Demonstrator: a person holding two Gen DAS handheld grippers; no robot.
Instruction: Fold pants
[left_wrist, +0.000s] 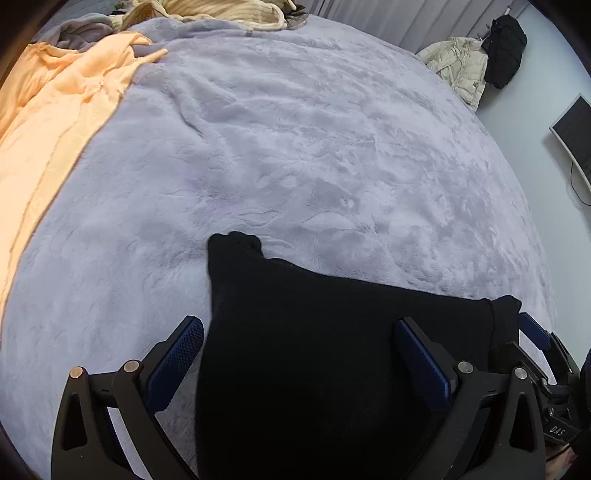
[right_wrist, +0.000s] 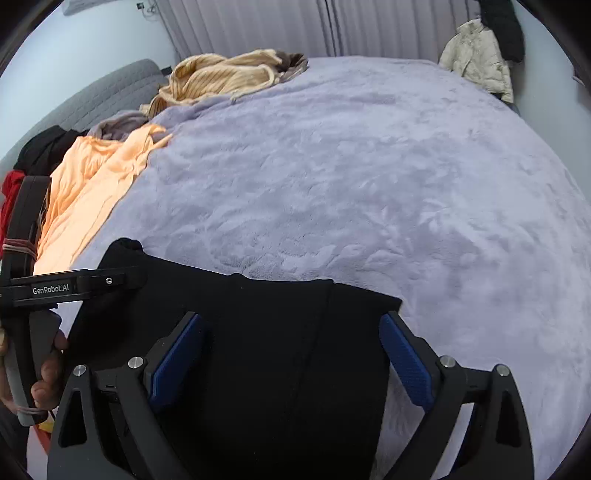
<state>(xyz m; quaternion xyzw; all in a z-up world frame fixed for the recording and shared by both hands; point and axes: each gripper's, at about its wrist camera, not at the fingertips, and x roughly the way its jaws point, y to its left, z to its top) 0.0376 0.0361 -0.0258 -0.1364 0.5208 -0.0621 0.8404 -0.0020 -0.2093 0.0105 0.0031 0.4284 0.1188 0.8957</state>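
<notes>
So on the far left there's a loose orange garment (left_wrist: 55, 110) draped along the left edge of the fluffy lavender-grey bed blanket (left_wrist: 295, 147), and behind it a ribbed cream-yellow knit sweater (right_wrist: 225, 75) bunched at the far edge, with some grey fabric (right_wrist: 118, 123) between the two. From the right wrist view you can also see a dark and red pile of clothes (right_wrist: 26, 166) at the far left, against a grey padded headboard (right_wrist: 107, 92).

The black pants (left_wrist: 314, 350) sit at the near edge of the bed, flattened out, with one corner poking up toward the far side. Everything beyond them, middle and right, is plain open blanket all the way to the far edge, so lots of room there.

Left gripper (left_wrist: 299, 354): blue-padded jaws spread wide, hanging over the pants with the fabric's left edge between them, not pinching anything. Right gripper (right_wrist: 291, 350): same deal, jaws wide apart, straddling the right part of the pants where a seam runs down, right pad just past the fabric's right edge. The two grippers are close side by side; each one shows up at the edge of the other's camera.

Off the bed on the far right, a cream puffer jacket (left_wrist: 458, 70) and a black coat (left_wrist: 504, 48) hang by the wall, and a dark monitor screen (left_wrist: 576, 133) sits further right.
</notes>
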